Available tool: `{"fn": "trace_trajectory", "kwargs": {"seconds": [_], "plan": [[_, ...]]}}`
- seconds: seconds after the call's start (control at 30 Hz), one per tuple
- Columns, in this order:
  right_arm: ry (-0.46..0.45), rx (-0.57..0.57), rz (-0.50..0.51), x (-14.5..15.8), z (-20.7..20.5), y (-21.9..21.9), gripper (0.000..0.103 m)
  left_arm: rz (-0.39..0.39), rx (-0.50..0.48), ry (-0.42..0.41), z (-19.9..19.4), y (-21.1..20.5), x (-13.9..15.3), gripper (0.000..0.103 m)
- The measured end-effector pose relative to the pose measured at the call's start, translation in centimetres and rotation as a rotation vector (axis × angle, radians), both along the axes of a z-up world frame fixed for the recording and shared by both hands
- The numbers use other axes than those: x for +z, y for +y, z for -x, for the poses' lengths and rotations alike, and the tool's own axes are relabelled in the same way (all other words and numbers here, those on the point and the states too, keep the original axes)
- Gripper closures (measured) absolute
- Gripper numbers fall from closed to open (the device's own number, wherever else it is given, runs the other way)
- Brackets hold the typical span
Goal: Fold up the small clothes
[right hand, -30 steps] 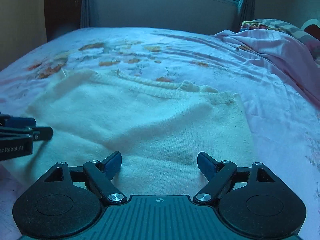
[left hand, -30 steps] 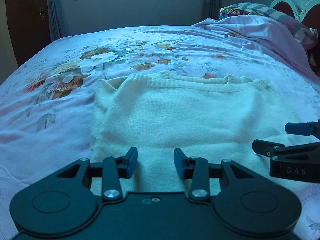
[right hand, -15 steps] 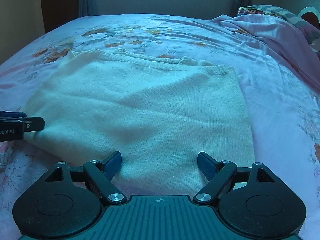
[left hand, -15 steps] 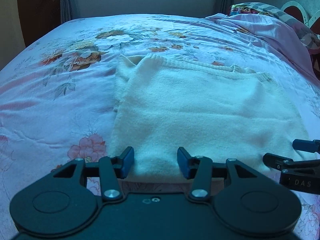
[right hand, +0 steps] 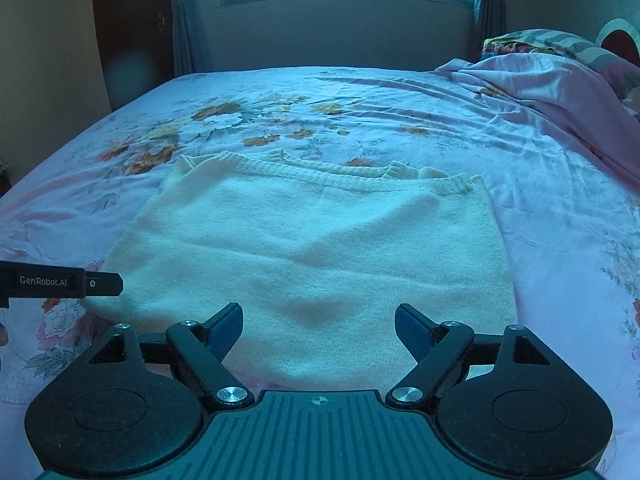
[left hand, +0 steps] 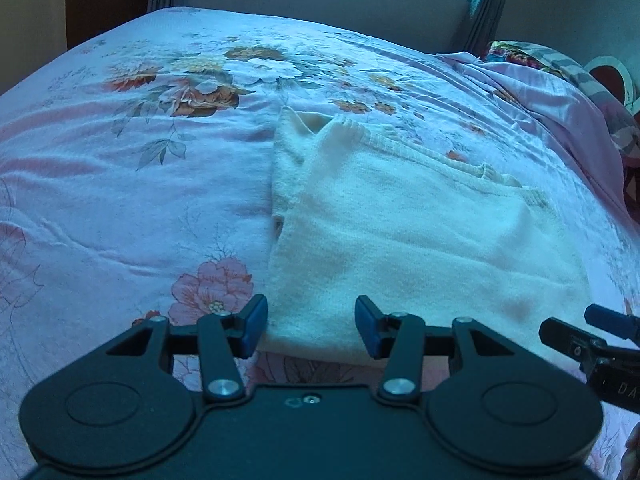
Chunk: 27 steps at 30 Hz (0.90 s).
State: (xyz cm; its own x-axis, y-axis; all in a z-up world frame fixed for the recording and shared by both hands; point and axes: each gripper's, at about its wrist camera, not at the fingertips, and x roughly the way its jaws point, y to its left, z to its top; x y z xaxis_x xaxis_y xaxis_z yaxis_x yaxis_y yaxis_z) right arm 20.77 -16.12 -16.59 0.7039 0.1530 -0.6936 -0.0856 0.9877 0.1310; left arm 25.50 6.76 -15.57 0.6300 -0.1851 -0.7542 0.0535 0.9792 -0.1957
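A cream knitted sweater (left hand: 400, 232) lies folded flat on the floral bedsheet (left hand: 120, 200), its ribbed hem at the far side. My left gripper (left hand: 311, 320) hovers just above the sweater's near left corner, open, with nothing pinched between its blue pads. My right gripper (right hand: 319, 324) is open wide above the near edge of the sweater (right hand: 320, 240), also holding nothing. Each gripper shows in the other's view: the right gripper (left hand: 576, 336) at the right edge, the left gripper (right hand: 104, 283) at the left edge.
The pink floral sheet (right hand: 560, 240) spreads around the sweater on all sides. A crumpled pink blanket (right hand: 540, 80) and pillows (right hand: 560, 44) lie at the far right by the headboard. A window and curtains stand beyond the bed's far edge.
Both grippers have drawn back towards me, so the sweater's near edge now shows under them. The left gripper has rolled and its jaws stand slightly wider. The sweater has stayed flat.
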Motion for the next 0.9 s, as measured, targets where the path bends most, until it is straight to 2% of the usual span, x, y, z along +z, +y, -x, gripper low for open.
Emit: {"fn": "trace_trajectory", "kwargs": {"seconds": [0.3,0.57,0.63,0.7,0.77,0.9], "plan": [[0.03,0.002,-0.021,-1.7,-1.6,0.4,0.021,0.157,0.016,0.067,-2.7,2.9,-1.8,0.058],[0.057,-0.005,-0.021,-3.1,-2.3,-0.1,0.021,0.192,0.002,0.08,-3.6,2.8,-2.7,0.057],[0.047,-0.011,-0.003,-3.1,-2.2,-0.4,0.021,0.174,0.018,0.062,-3.2,2.9,-2.1,0.057],[0.031,-0.024,0.011,-3.0,-2.2,-0.7,0.021,0.121,0.013,0.015,-2.5,2.6,-1.2,0.058],[0.036,-0.039,-0.015,-2.9,-2.5,-0.8,0.021,0.076,-0.009,-0.035,-1.8,1.8,-0.2,0.061],[0.01,0.003,-0.012,-2.3,-2.5,0.7,0.021,0.061,-0.07,-0.114,-0.9,-0.4,1.5,0.064]]}}
